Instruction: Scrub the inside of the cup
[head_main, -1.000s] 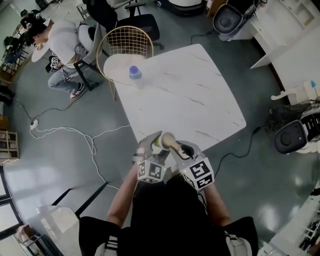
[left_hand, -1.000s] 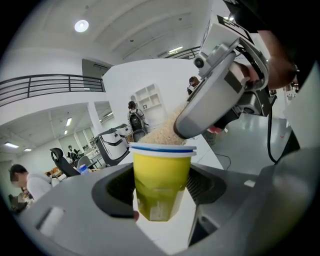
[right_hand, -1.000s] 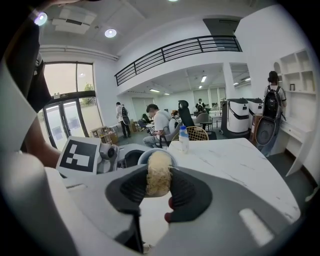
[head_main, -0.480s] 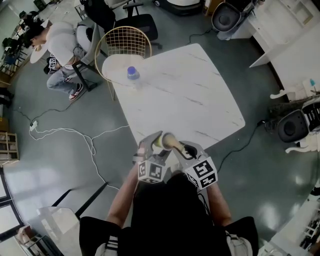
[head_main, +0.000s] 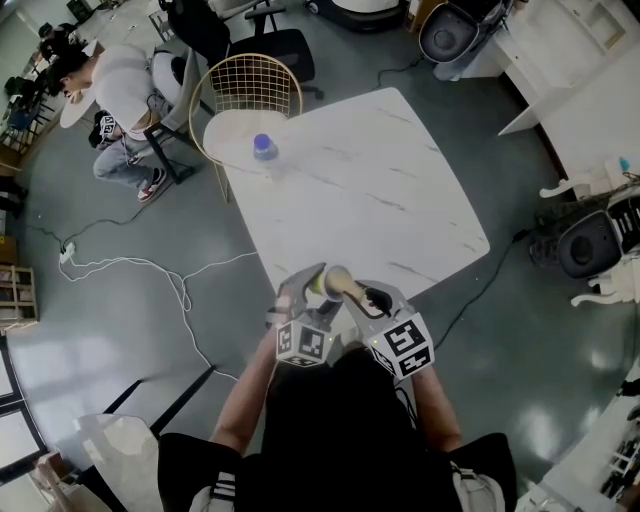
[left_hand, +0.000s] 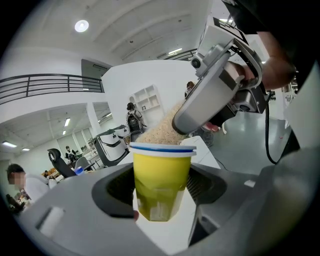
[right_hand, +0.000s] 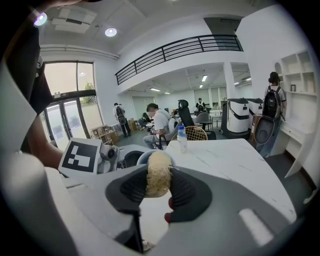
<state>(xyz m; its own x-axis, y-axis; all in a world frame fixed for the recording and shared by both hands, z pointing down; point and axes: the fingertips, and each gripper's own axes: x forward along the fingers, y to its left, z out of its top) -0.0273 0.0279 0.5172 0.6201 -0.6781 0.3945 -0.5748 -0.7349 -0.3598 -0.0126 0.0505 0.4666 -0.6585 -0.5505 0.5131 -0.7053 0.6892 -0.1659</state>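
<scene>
barely any change: left gripper (left_hand: 161, 189) stays clamped wide around the yellow cup (left_hand: 161, 170), right gripper (right_hand: 159, 186) still pinches the sponge (right_hand: 158, 172) at the cup's mouth, so scrubbing seems ongoing.

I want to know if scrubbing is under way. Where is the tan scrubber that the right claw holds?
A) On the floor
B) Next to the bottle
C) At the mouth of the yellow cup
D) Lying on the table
C: the scrubber, pinched in the right claw, meets the rim of the yellow cup, which the left claw grips.
</scene>
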